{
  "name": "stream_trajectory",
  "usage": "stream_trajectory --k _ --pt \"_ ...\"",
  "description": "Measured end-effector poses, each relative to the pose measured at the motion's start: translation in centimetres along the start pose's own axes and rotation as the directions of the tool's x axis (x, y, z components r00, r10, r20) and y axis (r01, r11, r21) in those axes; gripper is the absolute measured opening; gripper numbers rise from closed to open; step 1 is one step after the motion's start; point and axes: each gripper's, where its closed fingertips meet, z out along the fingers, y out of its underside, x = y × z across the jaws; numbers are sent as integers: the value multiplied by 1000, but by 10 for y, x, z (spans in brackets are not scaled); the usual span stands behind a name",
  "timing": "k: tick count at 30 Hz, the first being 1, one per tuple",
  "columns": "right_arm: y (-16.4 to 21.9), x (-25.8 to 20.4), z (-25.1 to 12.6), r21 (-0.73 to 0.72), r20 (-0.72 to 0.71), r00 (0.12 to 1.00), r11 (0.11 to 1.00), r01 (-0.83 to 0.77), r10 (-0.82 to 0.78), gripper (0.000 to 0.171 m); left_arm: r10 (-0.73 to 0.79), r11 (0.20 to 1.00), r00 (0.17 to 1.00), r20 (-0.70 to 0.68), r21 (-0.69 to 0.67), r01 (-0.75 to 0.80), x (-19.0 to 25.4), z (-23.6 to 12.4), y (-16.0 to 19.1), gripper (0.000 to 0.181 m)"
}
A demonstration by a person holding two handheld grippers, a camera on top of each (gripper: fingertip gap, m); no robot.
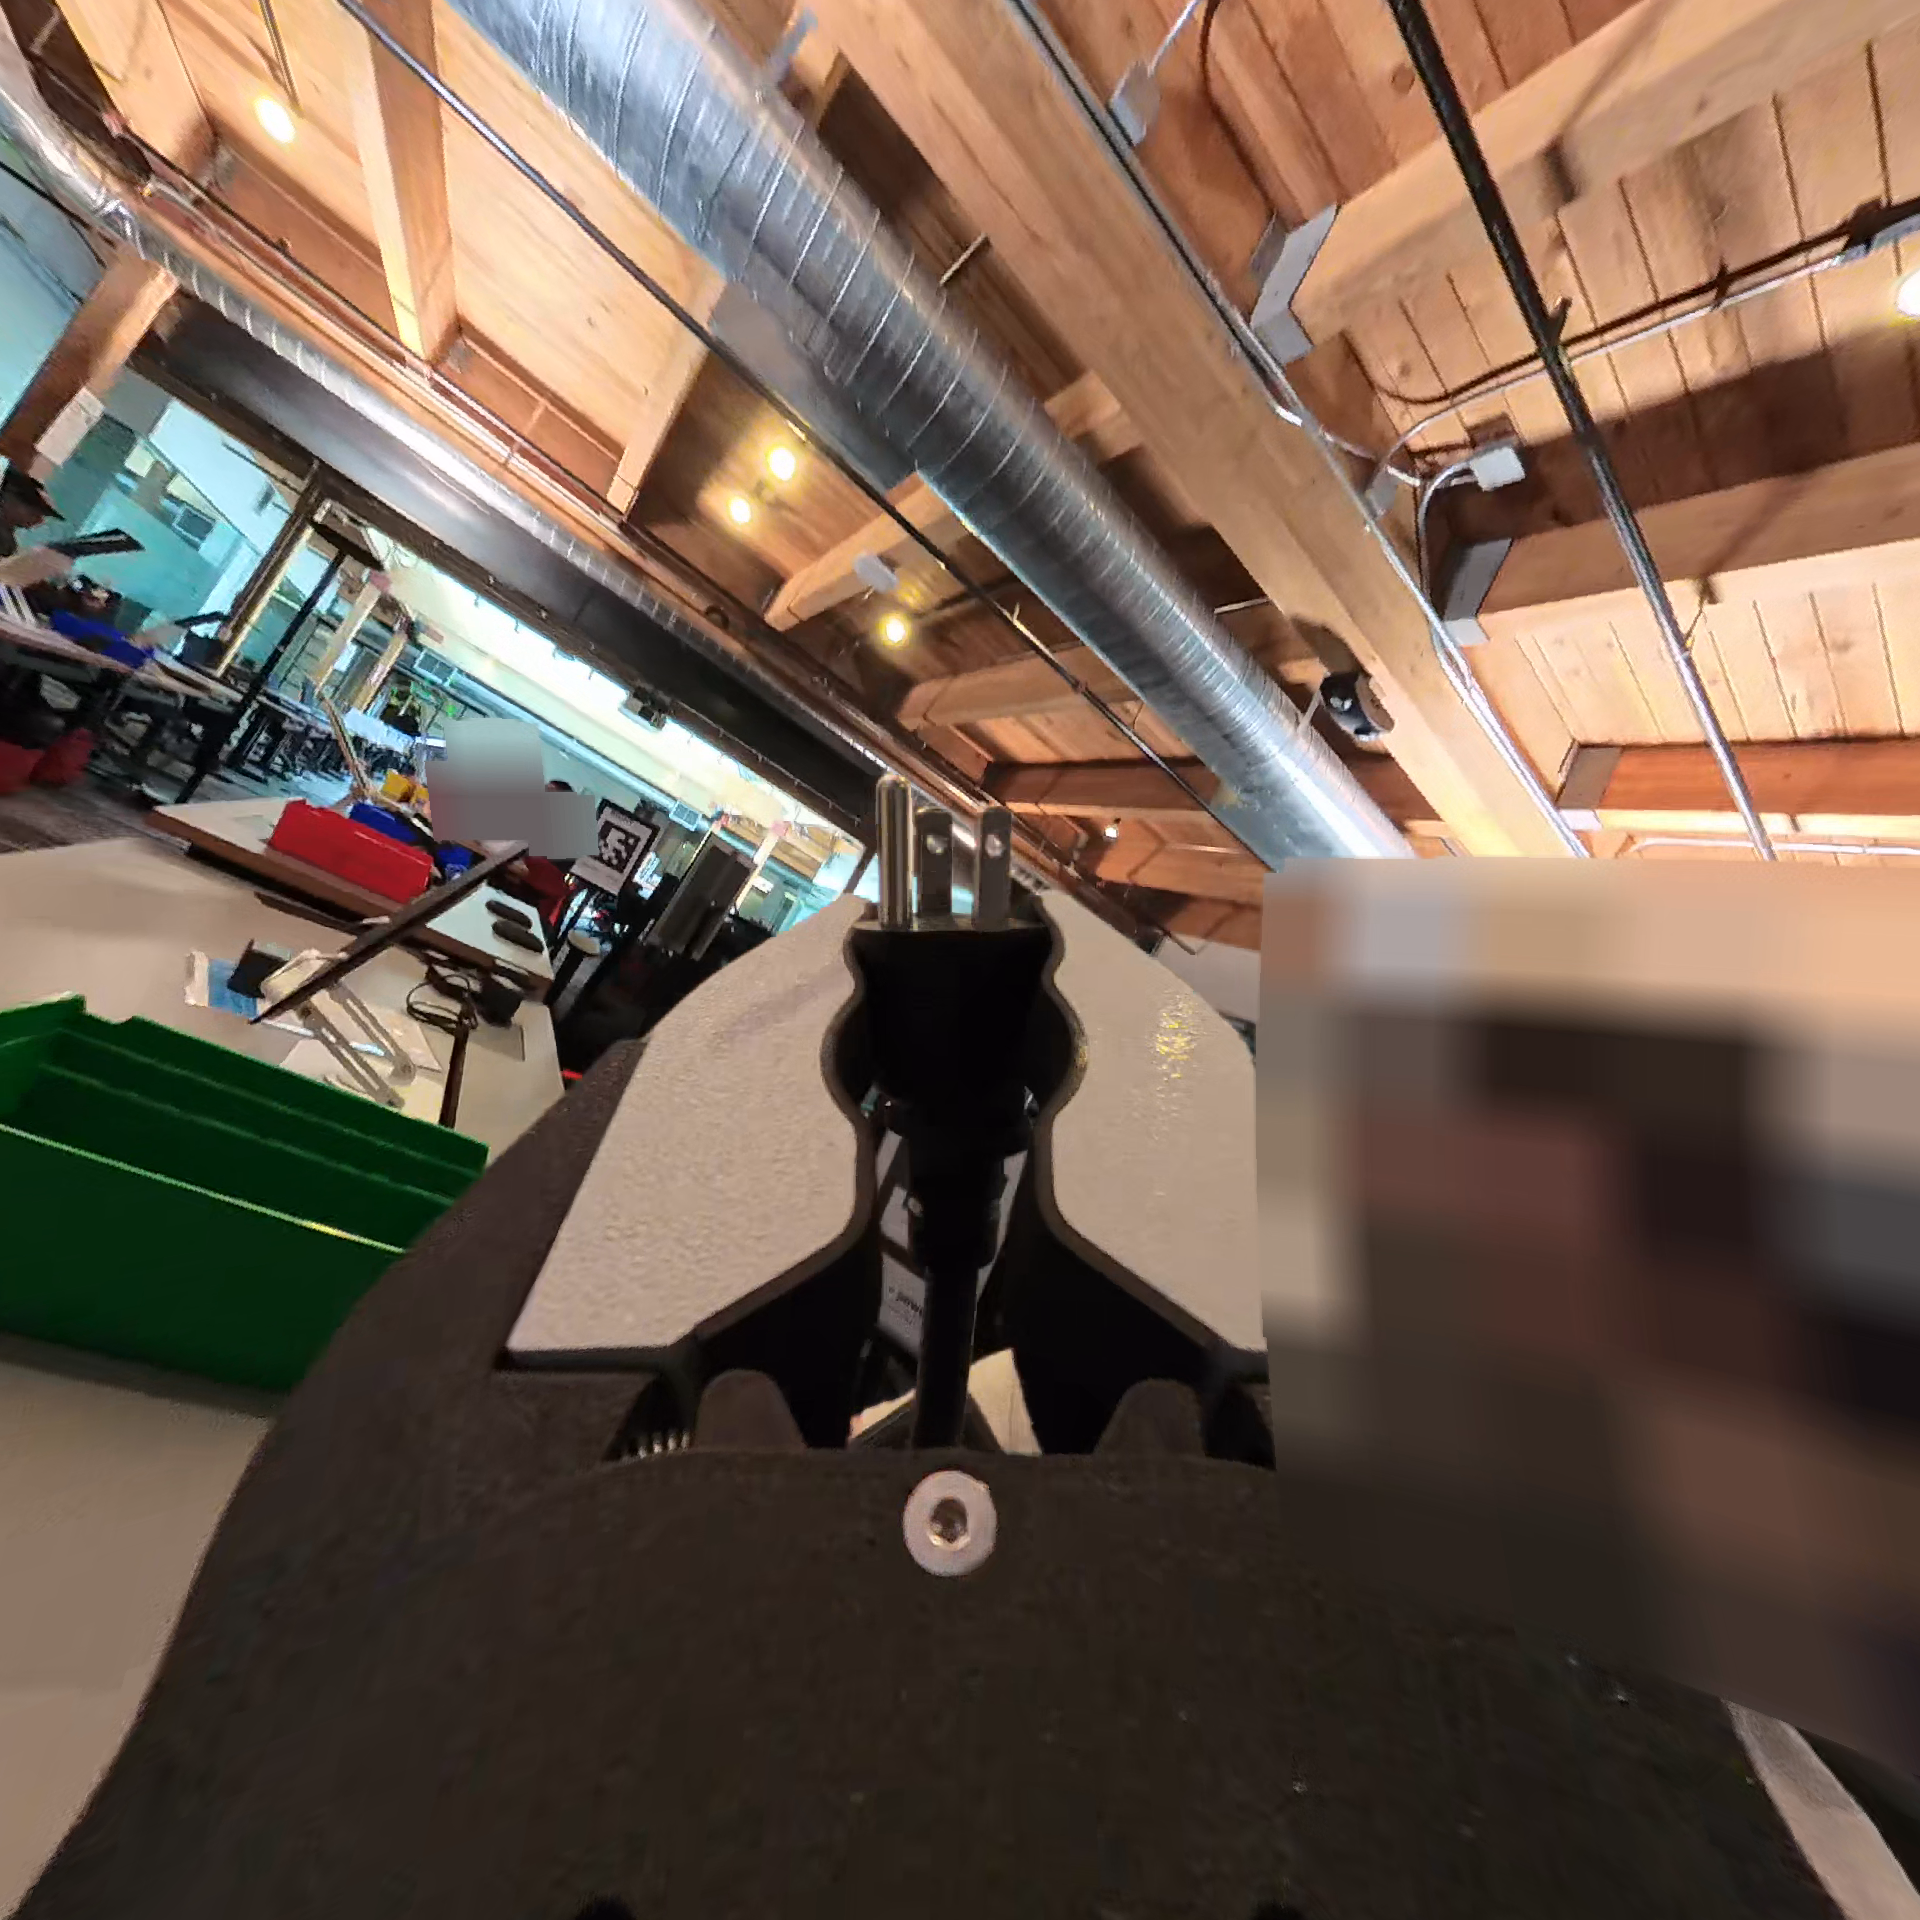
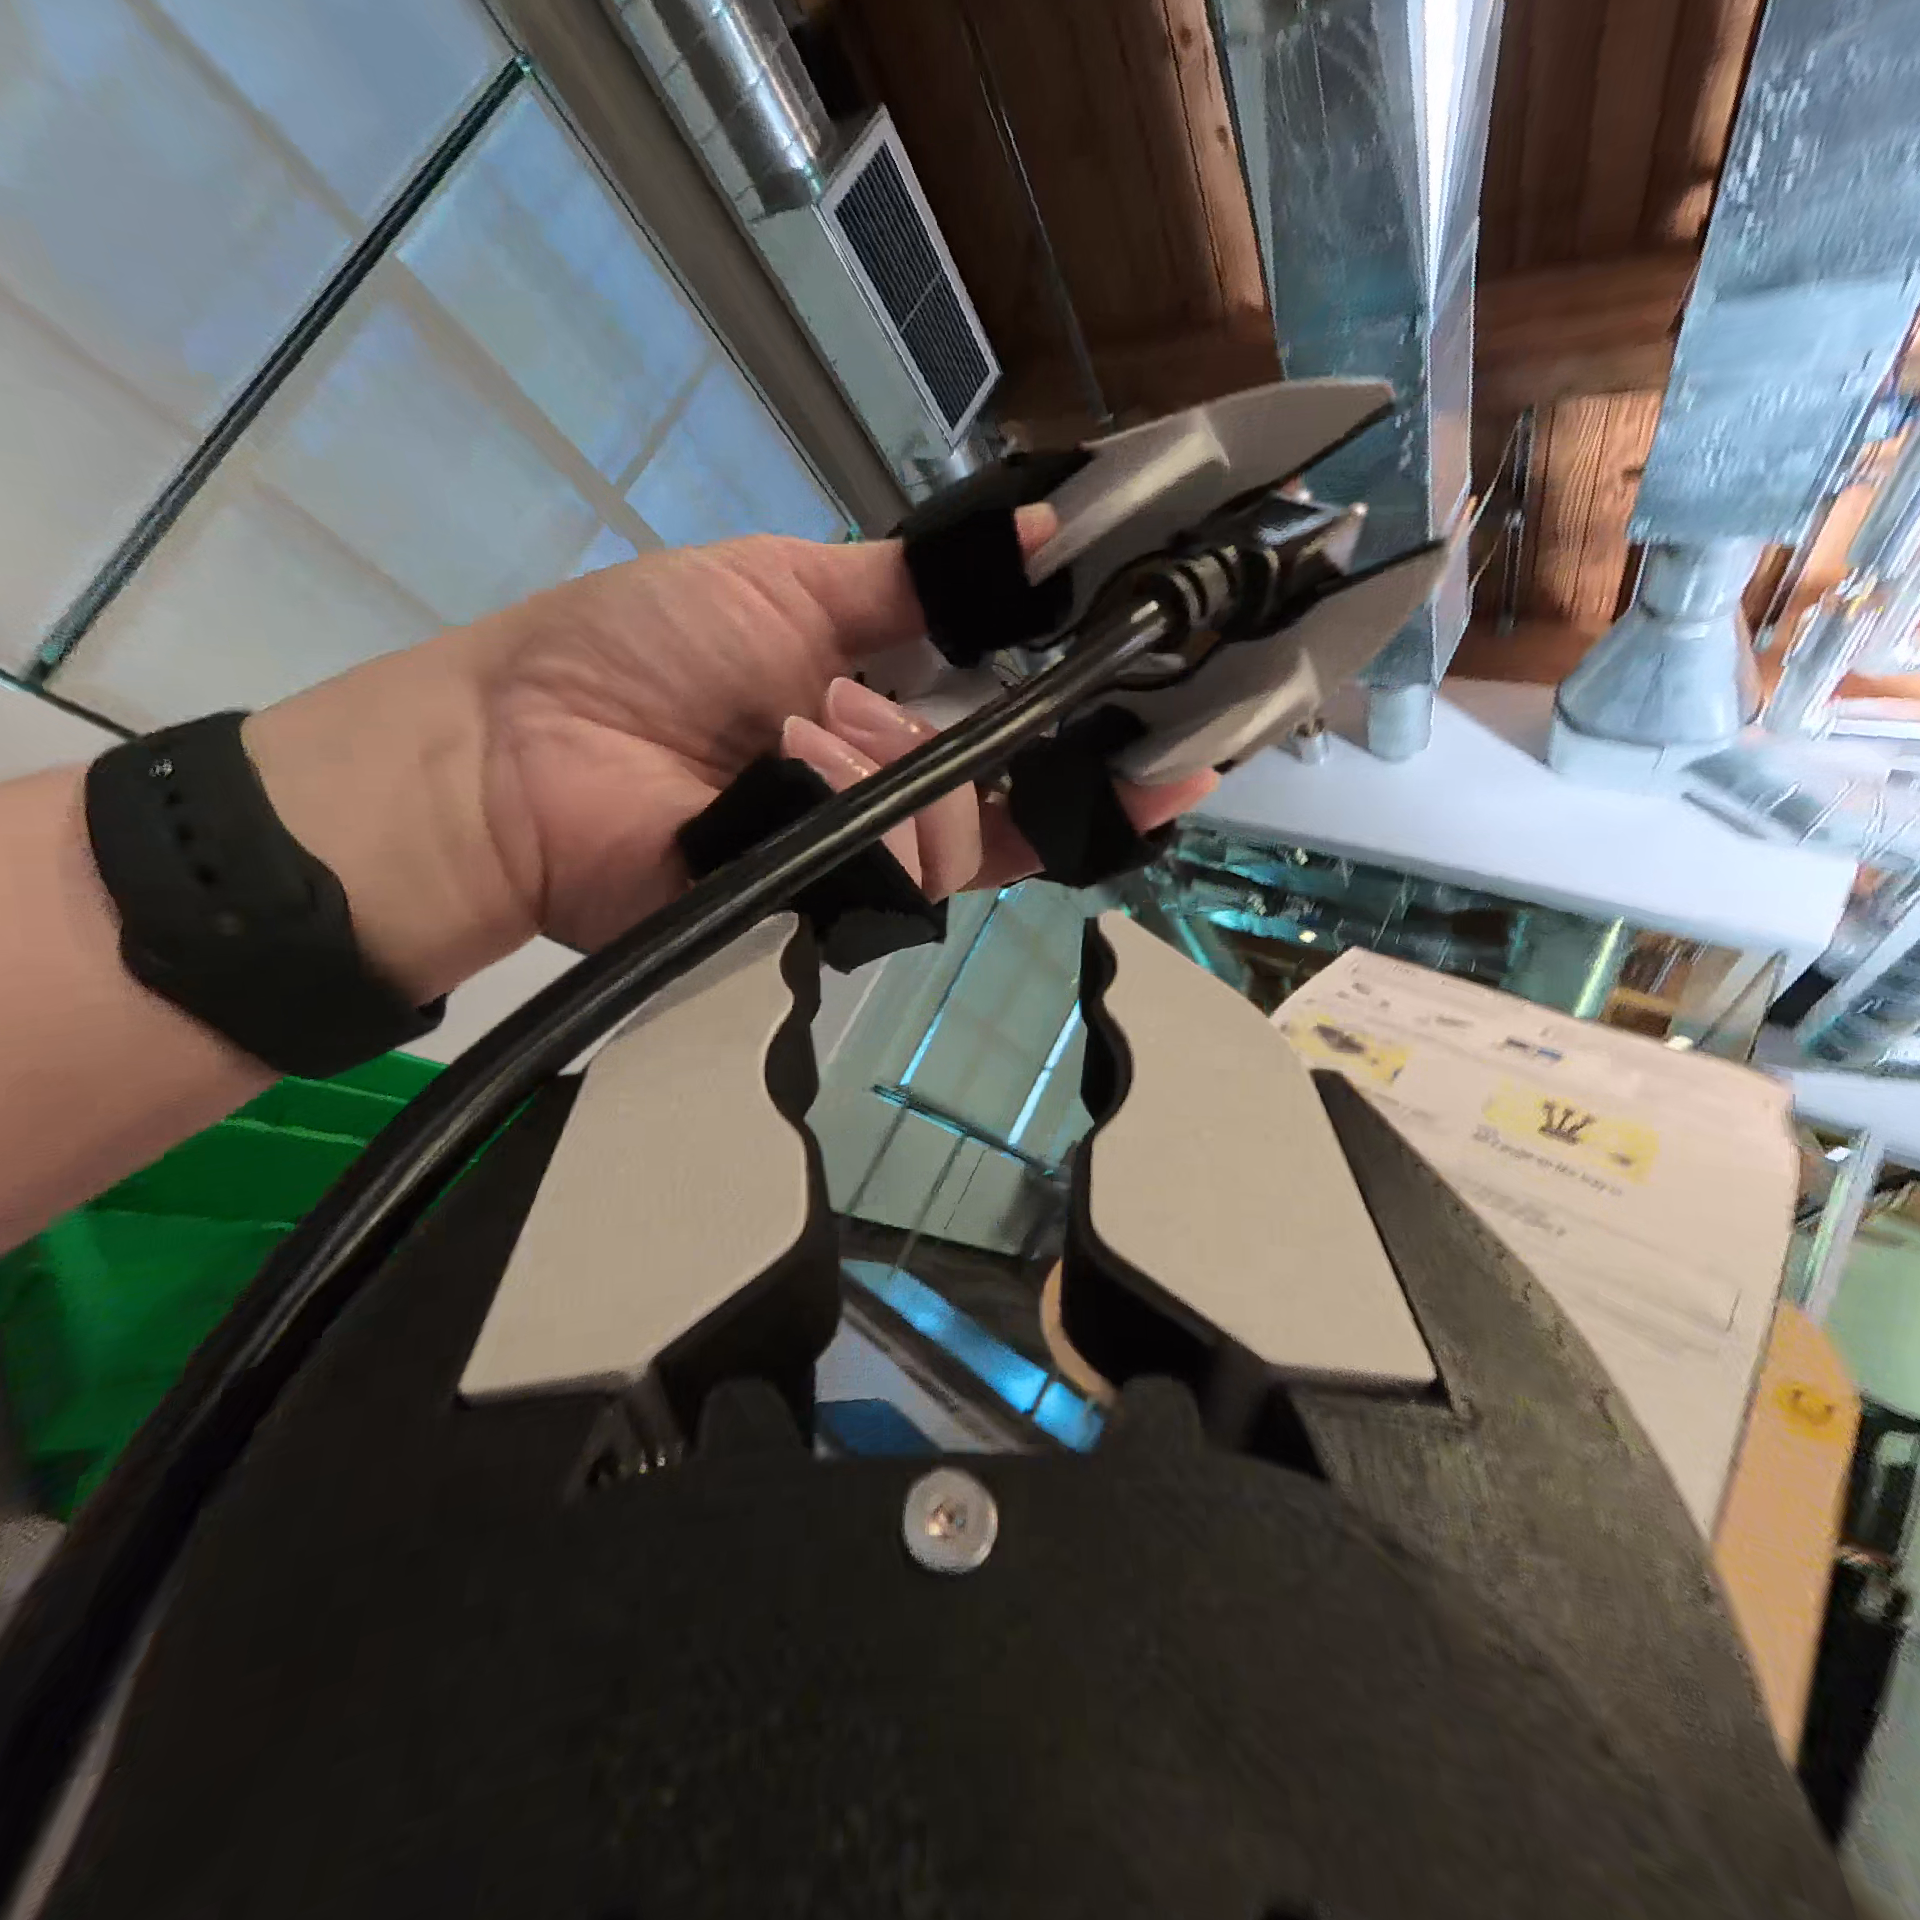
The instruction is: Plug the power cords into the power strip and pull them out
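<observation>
My left gripper (image 1: 951,935) is shut on a black three-prong plug (image 1: 951,997). Its metal prongs (image 1: 940,862) stick out past the fingertips and point up toward the ceiling. The black cord (image 1: 945,1299) runs back between the fingers. My right gripper (image 2: 945,945) is open and empty, tilted upward. In the right wrist view a person's hand (image 2: 623,727) holds the left gripper (image 2: 1392,488) above and ahead, clamped on the plug (image 2: 1247,582), and the cord (image 2: 727,914) curves down past my right gripper's left finger. No power strip is in view.
Stacked green bins (image 1: 208,1195) stand on a white table (image 1: 94,914) at the left, with a red bin (image 1: 348,847) on a farther table. A green bin (image 2: 156,1299) and a printed cardboard box (image 2: 1558,1195) lie below. Ducts and wooden beams are overhead.
</observation>
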Motion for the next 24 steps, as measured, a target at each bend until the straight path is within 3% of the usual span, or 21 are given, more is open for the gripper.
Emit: stream_trajectory --k 3,7,14,19,24 --pt "0 2 1 -17 -12 996 996 -87 87 48 22 998 999 28 59 -24 0 -4 -8 24" --pt "3 0 0 -30 -32 997 997 -76 75 47 61 994 990 124 83 -72 -4 -11 -14 25" --pt "28 -29 -7 -8 51 988 989 147 -146 44 290 943 918 270 -246 -225 -3 10 28 25" --pt "19 -50 -12 67 184 981 996 53 -65 45 475 828 838 268 -457 -323 5 18 57 25" --pt "10 -70 -13 79 288 957 996 -52 27 42 563 731 806 182 -564 -384 20 27 81 25"
